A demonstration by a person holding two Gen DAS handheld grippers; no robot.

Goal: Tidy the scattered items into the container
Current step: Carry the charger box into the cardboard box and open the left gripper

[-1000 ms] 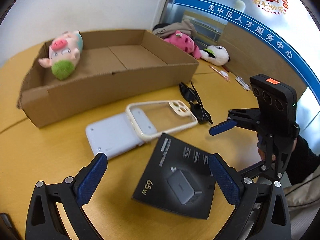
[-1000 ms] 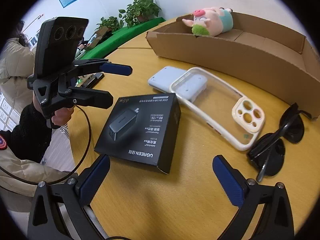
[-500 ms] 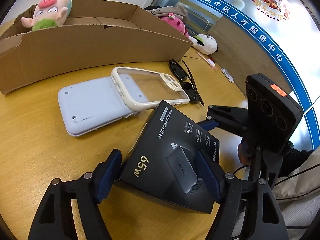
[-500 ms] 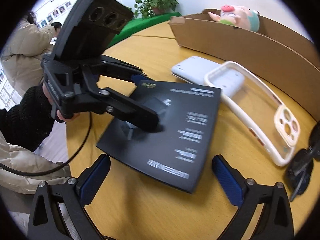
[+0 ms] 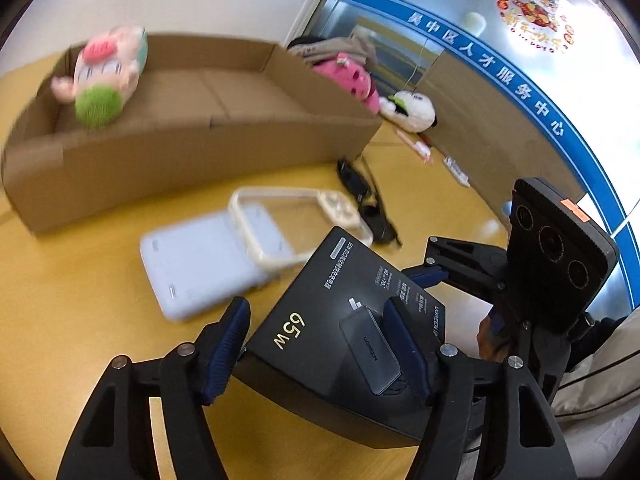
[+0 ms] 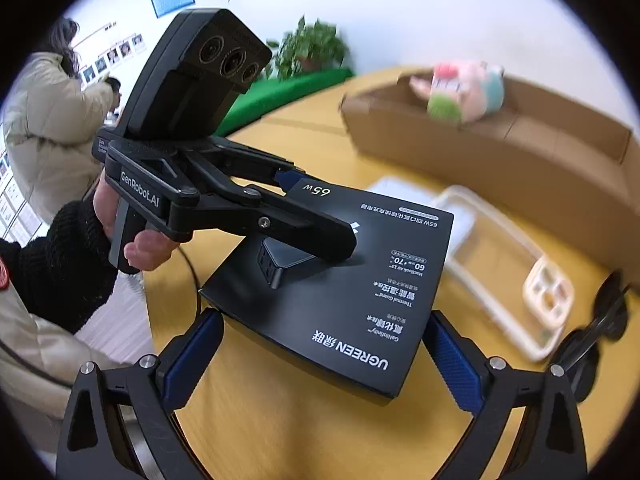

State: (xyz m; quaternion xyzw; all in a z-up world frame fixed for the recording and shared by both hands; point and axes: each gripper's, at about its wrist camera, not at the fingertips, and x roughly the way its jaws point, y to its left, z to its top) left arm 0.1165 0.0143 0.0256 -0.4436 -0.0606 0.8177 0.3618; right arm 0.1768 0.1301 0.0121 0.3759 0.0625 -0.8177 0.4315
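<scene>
Charger box (image 5: 344,336) (tilted, "65W" end leftward) clamped in left jaws.

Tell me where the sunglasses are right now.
The sunglasses lie on the table in front of the cardboard box, just beyond the phone case. In the right wrist view they sit at the far right edge.

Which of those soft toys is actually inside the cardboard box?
The pink pig plush with the green snout; the magenta plush and white plush lie outside, behind the cardboard box.
</scene>
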